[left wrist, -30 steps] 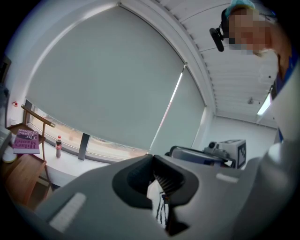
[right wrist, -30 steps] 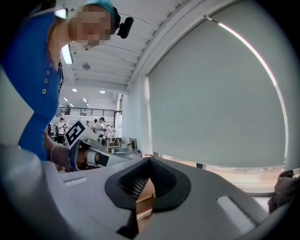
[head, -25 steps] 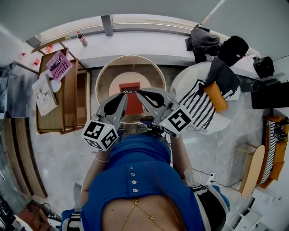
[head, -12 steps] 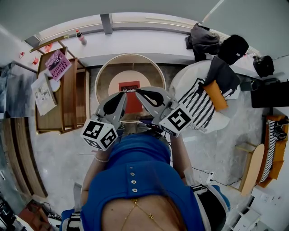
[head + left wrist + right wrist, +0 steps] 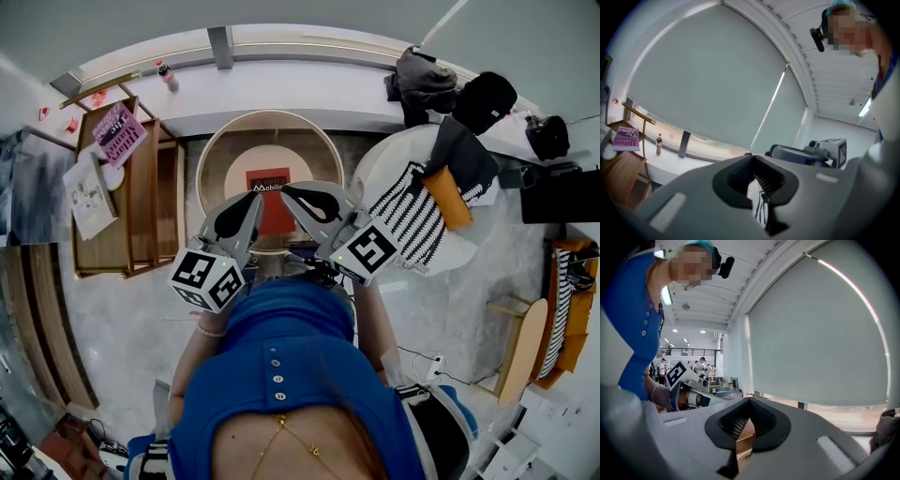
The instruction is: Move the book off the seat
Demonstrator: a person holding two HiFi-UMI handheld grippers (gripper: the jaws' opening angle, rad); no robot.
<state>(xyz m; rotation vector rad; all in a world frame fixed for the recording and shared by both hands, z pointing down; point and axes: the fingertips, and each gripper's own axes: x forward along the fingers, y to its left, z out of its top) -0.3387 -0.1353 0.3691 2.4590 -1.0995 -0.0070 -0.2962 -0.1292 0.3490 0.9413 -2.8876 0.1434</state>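
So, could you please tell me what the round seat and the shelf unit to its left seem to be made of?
Round seat: probably pale bent wood, judging by its smooth, light rim; the brown inside is unclear.
Shelf unit: wood, going by its warm brown, flat boards; the finish looks fairly matte.

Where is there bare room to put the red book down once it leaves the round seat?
The white window ledge is bare between the bottle and the dark bags. The wooden rack's right half, beside the pink book, looks free too. The white chair is crowded with a striped cloth and orange cushion.
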